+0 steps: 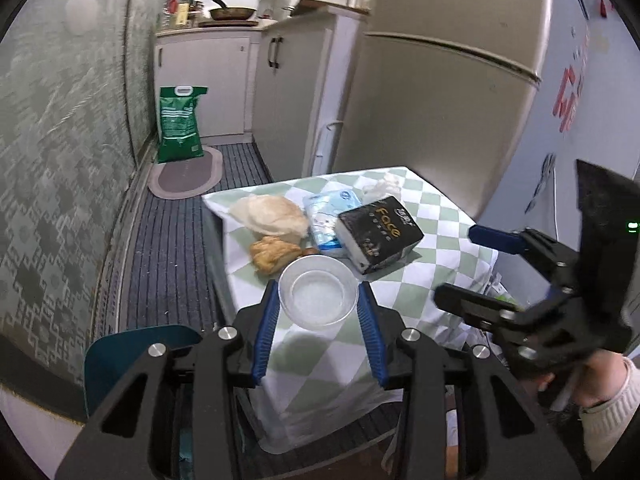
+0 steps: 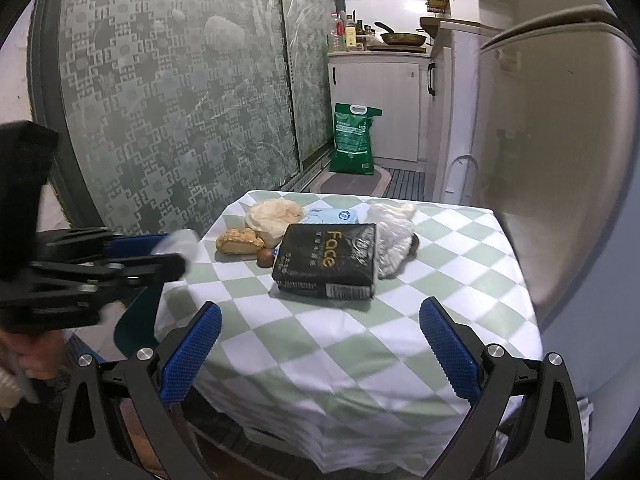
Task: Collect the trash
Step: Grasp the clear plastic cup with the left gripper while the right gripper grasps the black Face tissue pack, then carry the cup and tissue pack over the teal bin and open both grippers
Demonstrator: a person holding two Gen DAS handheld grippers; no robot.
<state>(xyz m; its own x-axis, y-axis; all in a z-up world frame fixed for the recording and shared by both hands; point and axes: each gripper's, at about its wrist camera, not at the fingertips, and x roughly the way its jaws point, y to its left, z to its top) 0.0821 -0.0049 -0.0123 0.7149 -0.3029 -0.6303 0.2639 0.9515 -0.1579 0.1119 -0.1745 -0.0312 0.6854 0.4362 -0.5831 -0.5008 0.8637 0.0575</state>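
My left gripper (image 1: 318,300) is shut on a clear plastic cup (image 1: 318,294) and holds it above the near left part of the checkered table (image 1: 432,216). In the right wrist view the left gripper (image 2: 176,250) comes in from the left with the cup (image 2: 182,240) blurred at its tips. My right gripper (image 2: 320,320) is open and empty above the table's near edge (image 2: 340,360). On the table lie a black "Face" tissue pack (image 2: 326,258), a blue-white tissue pack (image 1: 326,212), crumpled white paper (image 2: 390,236), a bread piece (image 2: 238,240), a pale wrapper (image 2: 274,214) and a small brown item (image 2: 264,258).
A fridge (image 1: 440,92) stands right of the table. A patterned glass wall (image 2: 180,100) runs along the left. A green sack (image 1: 179,124) and an oval mat (image 1: 186,174) lie on the floor by white cabinets. A teal chair (image 1: 132,356) stands by the table's near left.
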